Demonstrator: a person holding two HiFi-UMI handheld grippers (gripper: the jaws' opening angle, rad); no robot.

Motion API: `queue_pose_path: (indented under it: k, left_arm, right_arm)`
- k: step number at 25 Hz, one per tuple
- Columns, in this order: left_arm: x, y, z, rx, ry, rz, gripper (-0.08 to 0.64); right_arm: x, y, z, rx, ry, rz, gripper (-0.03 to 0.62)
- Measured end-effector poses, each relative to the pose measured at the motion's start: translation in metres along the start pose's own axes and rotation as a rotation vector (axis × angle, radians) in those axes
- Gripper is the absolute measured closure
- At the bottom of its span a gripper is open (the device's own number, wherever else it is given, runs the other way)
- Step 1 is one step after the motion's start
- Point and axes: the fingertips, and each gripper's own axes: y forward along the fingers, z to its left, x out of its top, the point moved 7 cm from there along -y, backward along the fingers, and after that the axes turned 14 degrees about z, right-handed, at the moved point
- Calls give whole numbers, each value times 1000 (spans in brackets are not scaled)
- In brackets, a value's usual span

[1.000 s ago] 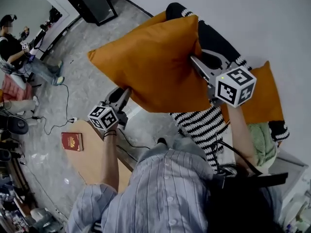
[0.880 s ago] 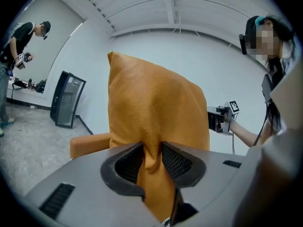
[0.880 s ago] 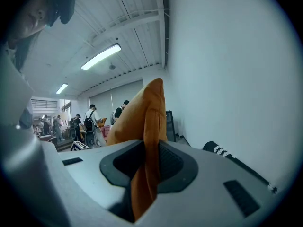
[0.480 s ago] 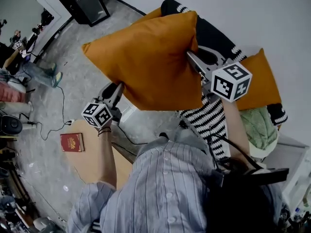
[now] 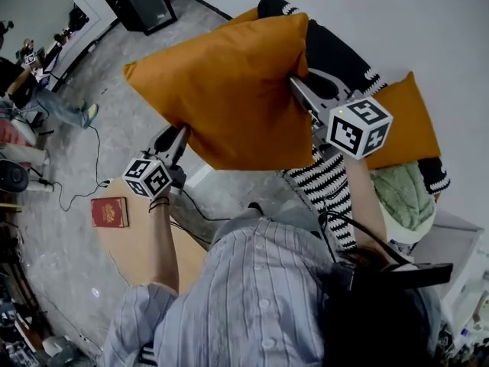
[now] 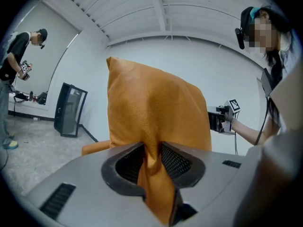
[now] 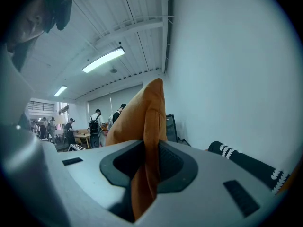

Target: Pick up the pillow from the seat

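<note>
between the two tools in the head view, the large orange fabric pillow [image 5: 229, 90] is held up in the air, off the black-and-white striped seat [image 5: 325, 186] that runs along the white wall. the left tool [image 5: 182, 132] grips the pillow's lower left edge and the right tool [image 5: 296, 86] grips its right edge. a second orange cushion [image 5: 409, 128] and a green cloth [image 5: 401, 193] lie at the seat's far right end. a red book [image 5: 108, 211] lies at the left edge of a low wooden worktop [image 5: 126, 247].

from the left gripper view, the tool's jaws are clamped on a pinched fold of the pillow's fabric, and the pillow rises upright beyond them; the right tool shows past its right edge.

from the right gripper view, the jaws are closed on the pillow's thin edge, which stands up between them. the seat's black striped end lies at lower right, beside the wall.
</note>
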Motion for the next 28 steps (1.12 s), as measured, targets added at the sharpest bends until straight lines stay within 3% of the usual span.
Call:
queue_pose_path:
  k: [10,28]
  left_arm:
    - [-28,-33,-64,90,-23,-29,437]
    - [-49,-30,-129,108,-11,-14,439]
  right_arm:
    - [-18,-50,15,91,-23,16,506]
    - [-45,-111,2,92,-13,10,506]
